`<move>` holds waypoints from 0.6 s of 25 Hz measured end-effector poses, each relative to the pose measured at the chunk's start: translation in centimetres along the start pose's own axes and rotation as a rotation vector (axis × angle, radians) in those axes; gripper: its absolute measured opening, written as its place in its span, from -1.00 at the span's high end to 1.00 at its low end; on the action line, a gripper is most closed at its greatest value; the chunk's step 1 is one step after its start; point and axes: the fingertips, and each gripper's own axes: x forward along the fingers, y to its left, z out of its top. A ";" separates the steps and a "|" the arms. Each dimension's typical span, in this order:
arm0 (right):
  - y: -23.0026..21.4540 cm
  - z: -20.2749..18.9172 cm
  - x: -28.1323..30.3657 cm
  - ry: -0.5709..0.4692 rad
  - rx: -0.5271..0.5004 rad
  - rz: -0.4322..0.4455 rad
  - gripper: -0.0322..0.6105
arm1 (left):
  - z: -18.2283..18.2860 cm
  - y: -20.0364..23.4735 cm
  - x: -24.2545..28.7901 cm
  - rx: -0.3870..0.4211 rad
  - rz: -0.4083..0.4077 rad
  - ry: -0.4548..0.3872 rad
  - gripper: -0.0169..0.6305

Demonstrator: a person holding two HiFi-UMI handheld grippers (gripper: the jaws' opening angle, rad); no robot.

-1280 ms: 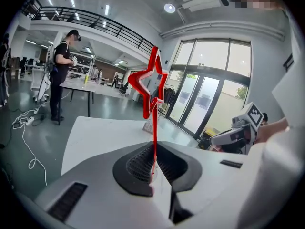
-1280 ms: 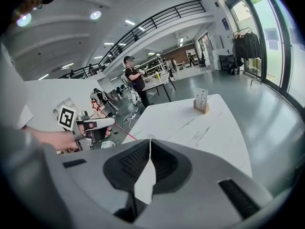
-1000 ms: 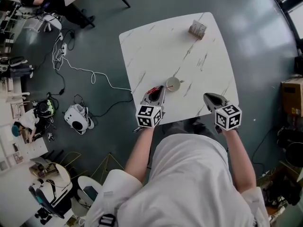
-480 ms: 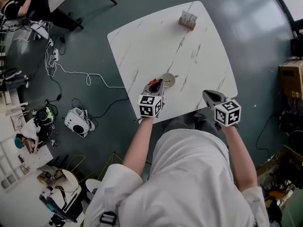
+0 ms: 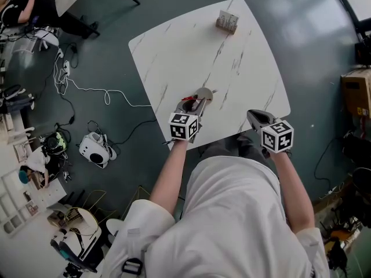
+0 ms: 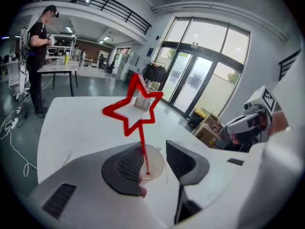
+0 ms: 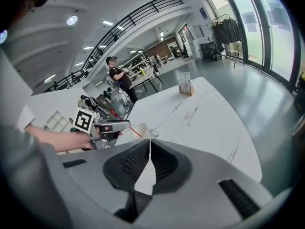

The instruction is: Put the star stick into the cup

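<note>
The red star stick (image 6: pixel 134 109) stands tilted with its lower end inside the white cup (image 6: pixel 156 162) on the marble table (image 5: pixel 185 45). My left gripper (image 6: pixel 153 149) is just over the cup (image 5: pixel 204 94), and its jaws are opening. The thin stem runs between them close to the left pad (image 6: pixel 128 163), and the right pad is clear of it. In the head view the left gripper (image 5: pixel 197 101) reaches the cup from the table's near edge. My right gripper (image 5: pixel 250 116) hovers at the near right edge, shut and empty (image 7: pixel 150 144). From there the stick (image 7: pixel 135 131) is seen slanting into the cup (image 7: pixel 141 130).
A small card holder (image 5: pixel 227 22) stands at the table's far side. On the floor to the left lie a white cable (image 5: pixel 104 94) and a white device (image 5: pixel 95 146). A cardboard box (image 5: pixel 355 97) sits at the right. A person stands at a far table (image 6: pixel 38 46).
The left gripper has moved forward over the cup with the stick. The view has shifted, so the table sits further up. The right gripper has stayed at the near right edge.
</note>
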 end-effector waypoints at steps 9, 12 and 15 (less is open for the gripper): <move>0.3 0.0 -0.1 0.001 -0.010 0.011 0.81 | -1.5 0.8 -0.4 -0.055 0.060 0.023 0.15; 0.1 -0.3 -0.4 0.003 -0.013 0.010 0.81 | -2.2 0.9 -0.5 -0.082 0.072 0.034 0.13; 0.4 -0.3 -0.6 0.001 -0.016 0.014 0.81 | -2.9 1.0 -1.1 -0.121 0.083 0.040 0.12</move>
